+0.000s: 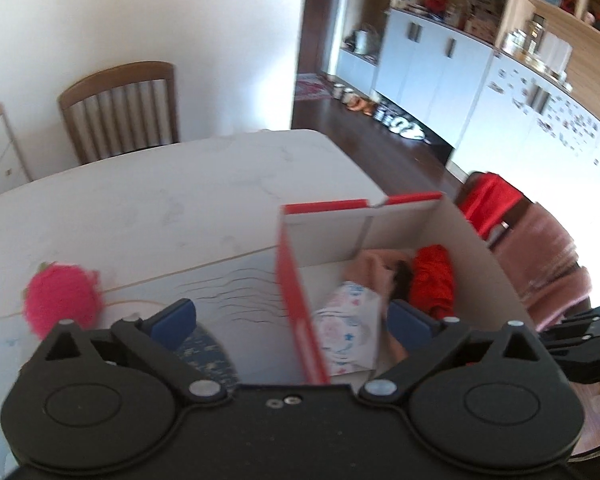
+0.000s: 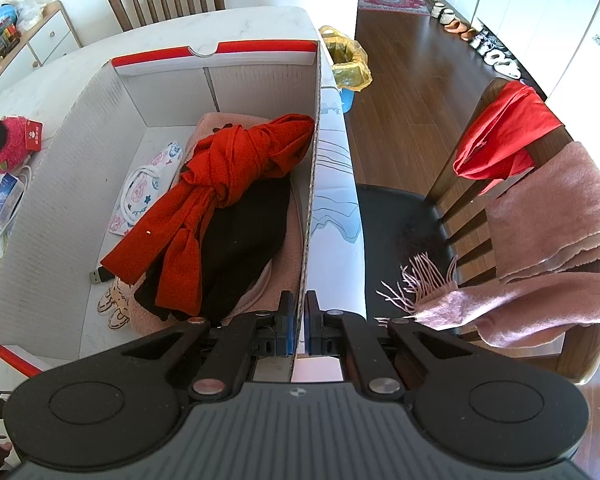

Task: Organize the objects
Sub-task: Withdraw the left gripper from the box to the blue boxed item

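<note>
left wrist view: the left tool (image 1: 290,320) stands wide open, its blue pads straddling the red-edged left wall of the cardboard box (image 1: 296,292), one pad outside over the desk (image 1: 148,200), one inside above a printed cloth pouch (image 1: 348,332). if it closes here it would likely pinch only thin wall, which could buckle or tilt the box and spill what lies inside. a fuzzy pink toy (image 1: 62,300) sits on the desk just beside the box; a careless sweep could knock it away. this view is blurred, so finer detail cannot be told.

right wrist view: the right tool (image 2: 299,320) is clamped on the box's right wall (image 2: 310,208), pads pressed against both faces of it. that wall runs close to the desk's edge, with a chair (image 2: 400,216) below; a hard pull could drag the box over the edge. inside lie a knotted red scarf (image 2: 228,184) on black fabric (image 2: 240,248), the pouch at left, and a small usb stick (image 2: 101,276) on the floor of the box. a pink scarf (image 2: 548,240) and red cloth (image 2: 504,132) hang on the chair back, outside the box.
</note>
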Demonstrator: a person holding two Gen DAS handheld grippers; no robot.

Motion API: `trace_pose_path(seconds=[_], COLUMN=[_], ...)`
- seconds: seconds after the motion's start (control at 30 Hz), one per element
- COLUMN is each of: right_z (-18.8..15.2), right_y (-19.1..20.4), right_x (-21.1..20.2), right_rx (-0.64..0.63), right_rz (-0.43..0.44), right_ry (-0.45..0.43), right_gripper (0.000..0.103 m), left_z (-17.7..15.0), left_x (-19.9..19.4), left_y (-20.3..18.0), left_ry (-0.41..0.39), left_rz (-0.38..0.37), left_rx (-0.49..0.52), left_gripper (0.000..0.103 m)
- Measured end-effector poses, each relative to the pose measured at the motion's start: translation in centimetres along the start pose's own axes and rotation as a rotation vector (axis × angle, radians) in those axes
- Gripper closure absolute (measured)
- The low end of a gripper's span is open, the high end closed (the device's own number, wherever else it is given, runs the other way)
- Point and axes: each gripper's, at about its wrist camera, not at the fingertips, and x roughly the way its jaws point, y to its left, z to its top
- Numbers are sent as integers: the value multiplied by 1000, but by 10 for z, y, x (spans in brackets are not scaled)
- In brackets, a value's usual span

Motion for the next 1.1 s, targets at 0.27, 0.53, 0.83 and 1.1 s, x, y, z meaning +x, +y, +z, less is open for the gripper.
trace_pose_path(seconds=[0.27, 0.53, 0.83, 1.1], right_z=[1, 2, 3, 4], right_y=[-1, 0, 2, 4], right_x=[-1, -2, -1, 0], right_rx=[0, 3, 7, 11], right_rz=[-1, -11, -21, -29], right_ry=[4, 11, 19, 27], right_gripper=[99, 99, 99, 99], left_z=[-16, -31, -55, -70], left_x=[-9, -6, 26, 51], left_y=[61, 119, 152, 168], left_ry=[1, 11, 83, 129], left_rz=[91, 145, 193, 215], left_rx=[-95, -139, -81, -86], left_gripper=[2, 2, 2, 2])
